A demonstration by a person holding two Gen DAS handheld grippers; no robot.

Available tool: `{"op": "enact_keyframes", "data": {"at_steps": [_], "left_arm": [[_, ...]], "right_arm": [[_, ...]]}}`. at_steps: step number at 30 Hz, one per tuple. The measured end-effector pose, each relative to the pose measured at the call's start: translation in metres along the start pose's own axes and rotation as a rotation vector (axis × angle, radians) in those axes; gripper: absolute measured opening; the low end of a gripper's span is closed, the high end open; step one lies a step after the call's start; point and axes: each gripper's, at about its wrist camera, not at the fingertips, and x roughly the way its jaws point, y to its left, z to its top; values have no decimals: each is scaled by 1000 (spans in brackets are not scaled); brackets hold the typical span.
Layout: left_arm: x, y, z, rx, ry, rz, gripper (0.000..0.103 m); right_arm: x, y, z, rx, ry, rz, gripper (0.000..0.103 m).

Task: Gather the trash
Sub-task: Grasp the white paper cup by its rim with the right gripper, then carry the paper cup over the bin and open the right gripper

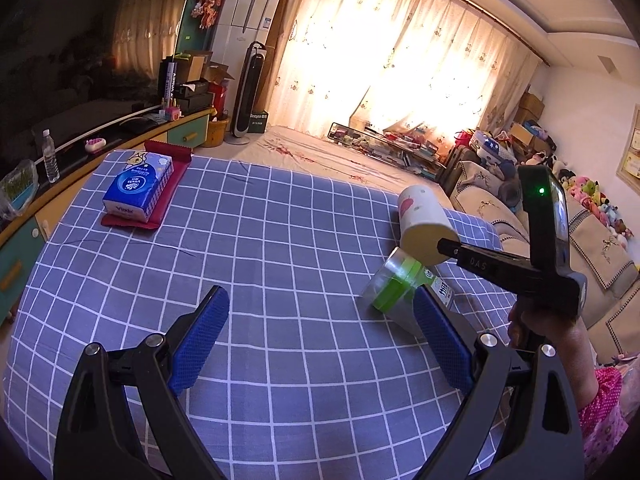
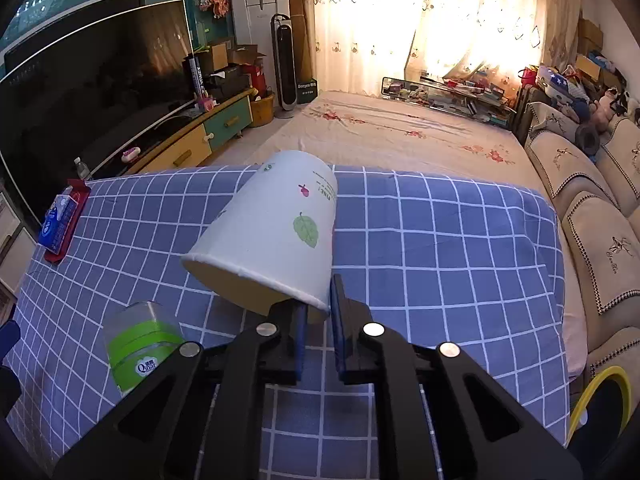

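i have the cup [image 2: 272,232] pinched by its rim in my right gripper [image 2: 318,320], lifted over the table [image 2: 440,240]. left gripper [image 1: 320,336] spread, idle. i'd carry it level to the bin [image 2: 600,400].

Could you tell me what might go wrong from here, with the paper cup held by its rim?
1. The right gripper pinches only the paper cup's thin rim, so the cup could crumple or slip out.
2. The plastic bottle lies just below the cup; a swing could knock it along the checked tablecloth.
3. The left gripper hangs open beside that bottle and might nudge it.
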Motion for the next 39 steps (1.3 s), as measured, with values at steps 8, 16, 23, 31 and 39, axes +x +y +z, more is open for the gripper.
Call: {"op": "enact_keyframes", "data": {"at_steps": [8, 16, 23, 31, 39], "left_arm": [[1, -6, -3, 20, 11, -6, 92], [3, -10, -5, 34, 19, -12, 92], [4, -14, -7, 46, 24, -12, 92], [4, -21, -10, 74, 24, -11, 92], [6, -23, -11, 82, 31, -8, 92]], "right_arm": [[-32, -16, 1, 34, -26, 29, 4], [-92, -53, -22, 78, -74, 27, 4], [-141, -119, -74, 211, -90, -79, 4], [-168, -219, -140, 392, -21, -281, 4], [-159, -263, -186, 485, 80, -376, 5]]}}
